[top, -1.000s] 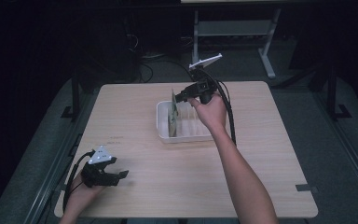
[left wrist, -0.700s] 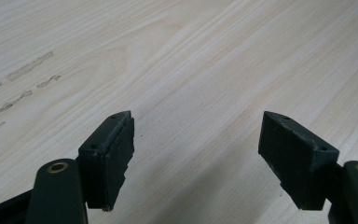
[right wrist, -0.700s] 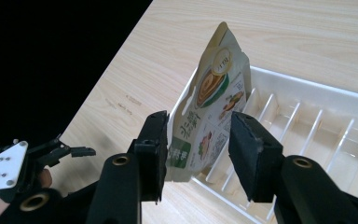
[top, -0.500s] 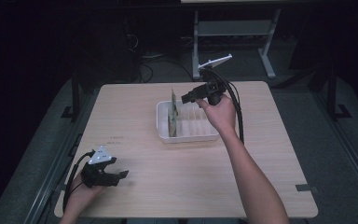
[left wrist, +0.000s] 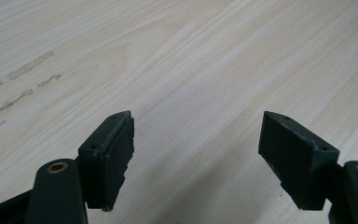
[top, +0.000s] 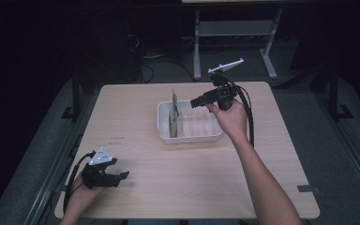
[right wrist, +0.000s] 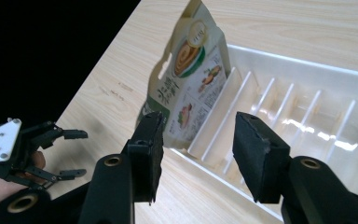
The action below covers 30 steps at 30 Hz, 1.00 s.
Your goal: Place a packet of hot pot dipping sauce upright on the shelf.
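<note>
R gripper (top: 196,101) fingers, just opening, hold nothing; snack pouch (right wrist: 186,79) stands upright in rack (top: 194,137) end slot, just ahead of them. L gripper (top: 122,176) open, empty, well apart on counter (top: 178,178).

- Table (top: 178,187): pale wood-grain top, matt, smooth; a few scuffed streaks in left gripper view.
- Rack tray (right wrist: 307,79): white plastic, semi-glossy w/ light glints on ribs, slightly translucent.
- Pouch (right wrist: 189,79): printed film, prob. plastic, soft sheen, lightly creased.
- Left gripper (left wrist: 198,158) & right gripper (right wrist: 196,154): black matt plastic; pads look rubbery, fine-textured; brass-look rivets.
- Plate atop left gripper: pale grey, flat, matt.
</note>
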### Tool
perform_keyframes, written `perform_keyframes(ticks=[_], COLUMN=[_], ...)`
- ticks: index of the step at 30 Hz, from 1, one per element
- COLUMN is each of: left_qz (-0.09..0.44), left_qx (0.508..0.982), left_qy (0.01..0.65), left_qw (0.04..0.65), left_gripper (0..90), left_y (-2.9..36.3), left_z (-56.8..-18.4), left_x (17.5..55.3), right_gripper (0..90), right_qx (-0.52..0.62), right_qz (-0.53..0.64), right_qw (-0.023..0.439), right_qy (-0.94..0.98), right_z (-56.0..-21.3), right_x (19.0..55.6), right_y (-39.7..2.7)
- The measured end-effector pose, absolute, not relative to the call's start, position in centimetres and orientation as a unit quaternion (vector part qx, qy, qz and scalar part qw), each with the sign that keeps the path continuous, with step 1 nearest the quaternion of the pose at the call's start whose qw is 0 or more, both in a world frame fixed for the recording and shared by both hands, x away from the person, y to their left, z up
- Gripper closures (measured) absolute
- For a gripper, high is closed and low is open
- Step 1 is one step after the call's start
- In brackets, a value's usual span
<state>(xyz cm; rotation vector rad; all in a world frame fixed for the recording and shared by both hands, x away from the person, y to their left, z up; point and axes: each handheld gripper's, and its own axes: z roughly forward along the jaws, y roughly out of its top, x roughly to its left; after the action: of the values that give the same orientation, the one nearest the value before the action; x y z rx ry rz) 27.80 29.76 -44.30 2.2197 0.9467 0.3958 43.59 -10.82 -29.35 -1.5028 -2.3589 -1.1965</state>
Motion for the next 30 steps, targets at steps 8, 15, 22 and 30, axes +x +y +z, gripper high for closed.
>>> perform_keyframes(ticks=[8,15,22,30], left_qz=[0.151,0.151,0.151,0.152], left_qx=[0.854,0.854,0.855,0.854], left_qy=[0.364,0.364,0.364,0.365], left_qw=[0.339,0.339,0.338,0.339], left_gripper=[25.9,25.9,25.8,25.7], left_y=[29.7,29.7,29.6,29.6], left_z=[-44.3,-44.3,-44.3,-44.4], left_x=[27.8,27.8,27.7,27.7], right_gripper=[51.3,50.6,49.7,49.1], right_qx=[-0.492,-0.492,-0.492,-0.496], right_qz=[-0.391,-0.385,-0.383,-0.384], right_qw=[0.046,0.046,0.049,0.054], right_qy=[-0.776,-0.78,-0.78,-0.777], right_z=[-29.9,-30.9,-31.8,-32.9], right_x=[42.6,41.7,40.7,39.6], right_y=[-12.2,-13.1,-14.4,-15.7])
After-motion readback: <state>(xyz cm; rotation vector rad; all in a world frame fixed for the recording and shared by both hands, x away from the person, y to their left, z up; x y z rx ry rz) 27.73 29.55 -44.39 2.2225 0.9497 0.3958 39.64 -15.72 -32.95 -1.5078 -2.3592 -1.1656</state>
